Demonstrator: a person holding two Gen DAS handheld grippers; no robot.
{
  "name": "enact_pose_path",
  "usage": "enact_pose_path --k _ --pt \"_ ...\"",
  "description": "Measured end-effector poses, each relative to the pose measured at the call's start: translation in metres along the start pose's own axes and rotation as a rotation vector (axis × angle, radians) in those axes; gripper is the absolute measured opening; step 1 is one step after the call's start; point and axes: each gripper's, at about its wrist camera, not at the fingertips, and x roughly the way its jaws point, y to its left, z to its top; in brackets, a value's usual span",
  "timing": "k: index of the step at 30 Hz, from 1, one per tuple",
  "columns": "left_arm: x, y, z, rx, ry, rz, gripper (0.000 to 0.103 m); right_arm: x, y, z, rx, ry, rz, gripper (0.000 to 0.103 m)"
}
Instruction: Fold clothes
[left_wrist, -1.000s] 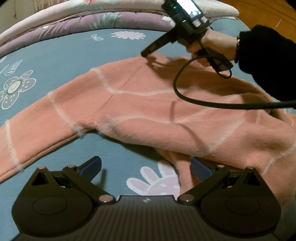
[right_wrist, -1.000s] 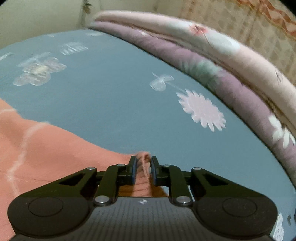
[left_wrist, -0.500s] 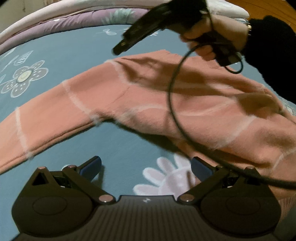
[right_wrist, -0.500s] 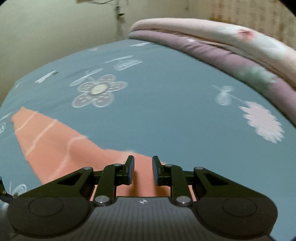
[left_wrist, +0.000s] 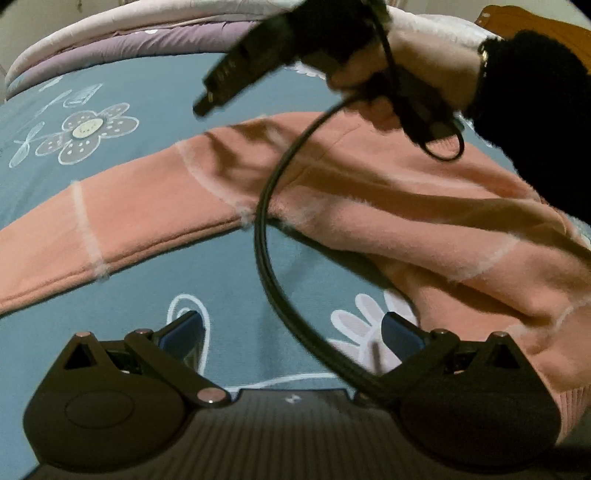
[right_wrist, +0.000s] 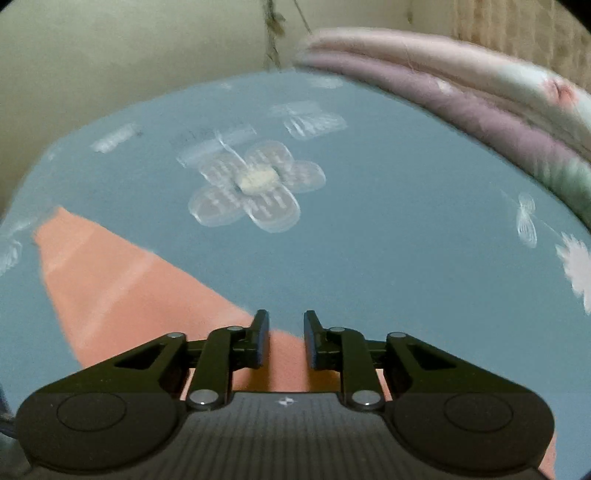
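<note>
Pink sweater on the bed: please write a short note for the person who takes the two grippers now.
Left gripper: open, empty, low over the blue bedsheet beside the sweater.
Right gripper: jaws slightly apart, nothing pinched, above the fabric.
Pink sweater: lies rumpled on the sheet, one sleeve stretched flat to the left.
Done: no neat fold visible.
Left: smooth the body, fold in the sleeves, fold the body.
</note>
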Motion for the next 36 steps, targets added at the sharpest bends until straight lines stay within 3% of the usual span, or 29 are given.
enact_pose_path --k 2,4,7,15,16,18,21,25,28,32,36 --pt "0.002 0.001 -0.001 -0.006 0.001 0.007 0.102 0.007 0.005 0.006 -0.054 0.028 -0.035 0.027" --pt "0.001 0.002 -0.001 -0.007 -0.004 0.0 0.102 0.022 0.003 0.002 -0.054 0.097 0.008 0.028" --pt "-0.003 0.004 -0.004 -0.007 -0.016 -0.013 0.102 0.031 0.008 -0.015 -0.118 0.137 0.012 0.038" --pt "0.001 0.009 -0.006 -0.024 -0.014 -0.011 0.102 0.026 0.018 -0.033 -0.257 0.11 -0.005 0.044" --pt "0.002 0.009 -0.007 -0.023 -0.013 -0.009 0.102 0.026 0.019 -0.032 -0.265 0.117 -0.003 0.042" --pt "0.003 0.009 -0.007 -0.021 -0.012 -0.007 0.102 0.026 0.025 -0.029 -0.293 0.135 0.017 0.014" --pt "0.002 0.009 -0.007 -0.02 -0.012 -0.006 0.102 0.029 0.04 -0.027 -0.382 0.128 -0.036 0.009" --pt "0.0 0.008 -0.008 -0.024 -0.015 -0.006 0.102 0.04 0.019 -0.009 -0.209 0.042 -0.168 0.004" --pt "-0.002 0.009 -0.01 -0.026 -0.017 -0.007 0.102 0.028 -0.005 -0.001 -0.021 0.049 -0.038 0.01" --pt "0.001 0.015 -0.008 -0.04 -0.021 -0.006 0.102 0.003 -0.009 -0.008 0.036 0.128 0.065 0.014" --pt "0.004 0.011 -0.007 -0.028 -0.021 0.007 0.102 0.017 -0.008 -0.022 0.077 0.187 0.046 0.016"
